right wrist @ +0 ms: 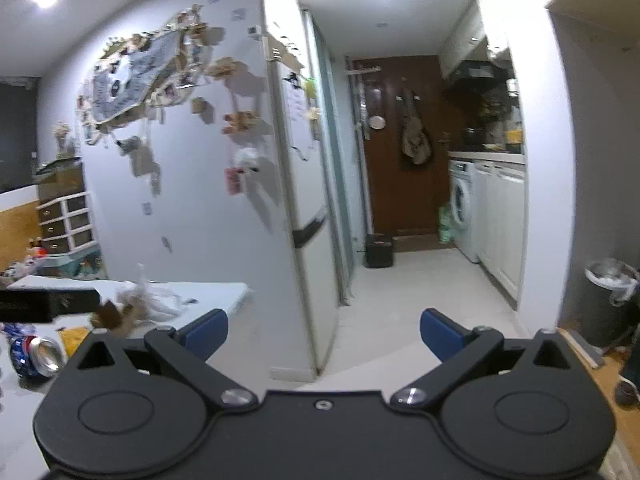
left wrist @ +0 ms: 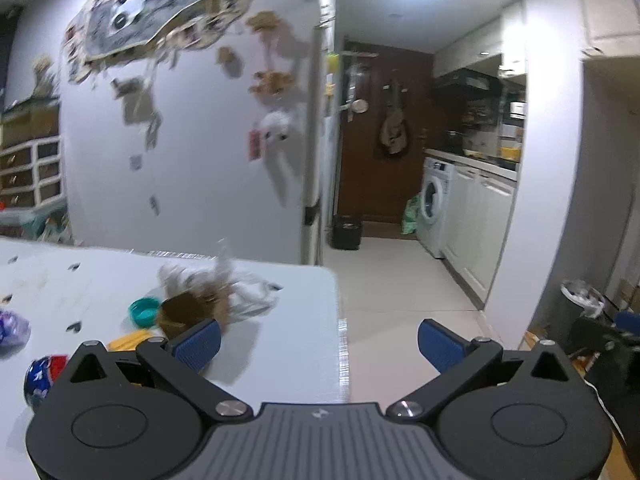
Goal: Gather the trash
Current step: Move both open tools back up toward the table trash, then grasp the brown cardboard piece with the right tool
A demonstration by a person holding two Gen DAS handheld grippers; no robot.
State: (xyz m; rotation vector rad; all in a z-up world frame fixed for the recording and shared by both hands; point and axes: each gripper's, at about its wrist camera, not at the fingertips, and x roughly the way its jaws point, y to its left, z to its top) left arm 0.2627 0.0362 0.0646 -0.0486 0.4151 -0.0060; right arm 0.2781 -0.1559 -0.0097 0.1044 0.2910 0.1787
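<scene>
Trash lies on a white table (left wrist: 280, 344): a brown paper cup (left wrist: 180, 314) with crumpled white plastic (left wrist: 248, 292), a teal lid (left wrist: 143, 311), a yellow wrapper (left wrist: 128, 340), a crushed blue and red can (left wrist: 40, 372) and a purple wrapper (left wrist: 12, 326). My left gripper (left wrist: 318, 344) is open and empty above the table's right edge. My right gripper (right wrist: 322, 336) is open and empty, to the right of the table (right wrist: 216, 292). The right wrist view shows the can (right wrist: 36, 354), the cup (right wrist: 110, 316) and the plastic (right wrist: 152, 298). A lined bin (right wrist: 610, 296) stands at the right.
A white wall with pinned decorations (left wrist: 152, 20) stands behind the table. A fridge (right wrist: 296, 184) stands beside a corridor leading to a brown door (right wrist: 400, 140). A washing machine (right wrist: 462, 204) and white cabinets line the right. A small black box (right wrist: 378, 250) sits on the floor.
</scene>
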